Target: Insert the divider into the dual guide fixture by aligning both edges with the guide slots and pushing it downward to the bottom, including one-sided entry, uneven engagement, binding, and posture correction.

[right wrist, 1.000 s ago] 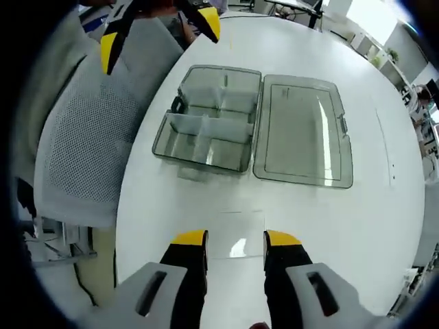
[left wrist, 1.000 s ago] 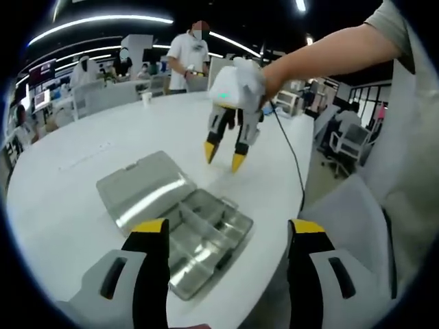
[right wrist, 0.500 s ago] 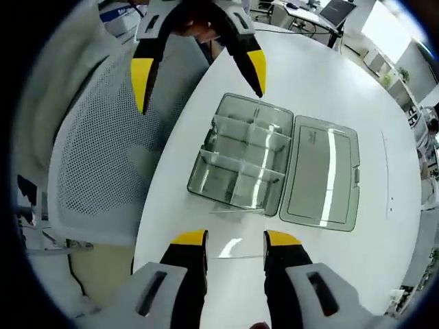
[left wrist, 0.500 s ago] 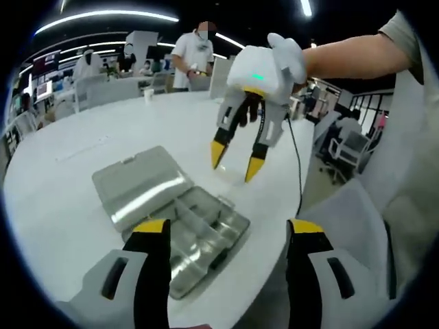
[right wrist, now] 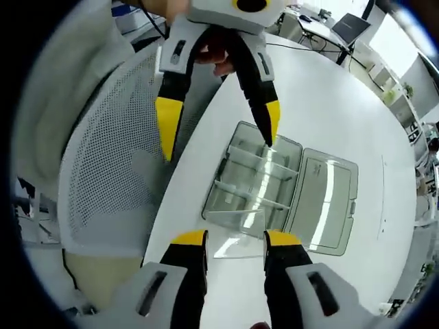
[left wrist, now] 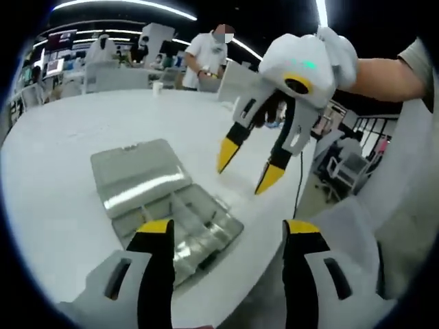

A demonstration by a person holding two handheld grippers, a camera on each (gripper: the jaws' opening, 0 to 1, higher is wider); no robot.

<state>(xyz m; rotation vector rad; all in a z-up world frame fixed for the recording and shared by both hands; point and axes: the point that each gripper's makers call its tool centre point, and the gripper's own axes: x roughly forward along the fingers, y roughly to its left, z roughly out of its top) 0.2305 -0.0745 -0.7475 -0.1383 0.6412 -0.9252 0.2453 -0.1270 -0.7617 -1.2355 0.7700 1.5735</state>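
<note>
A clear plastic organiser box (left wrist: 195,229) lies open on the white table (left wrist: 62,144), its lid (left wrist: 134,179) folded flat beside it. Fixed partitions cross the box (right wrist: 250,179), and the lid (right wrist: 324,200) lies to its right. My right gripper (right wrist: 235,238) is shut on a thin clear divider (right wrist: 236,226), held in the air above the table edge near the box. In the left gripper view the right gripper (left wrist: 248,166) hangs over the box's far side. My left gripper (left wrist: 228,231) stands open and holds nothing; it also hovers over the box (right wrist: 218,127) with its jaws wide apart.
A grey mesh chair (right wrist: 103,171) stands against the table's near edge, also seen as a pale seat (left wrist: 350,229). A black cable (left wrist: 299,179) runs off the table. People stand at the far side (left wrist: 206,58).
The two grippers have drawn closer together; each looms larger in the other's view. The box looks smaller and more tilted in the right gripper view. The divider stays held.
</note>
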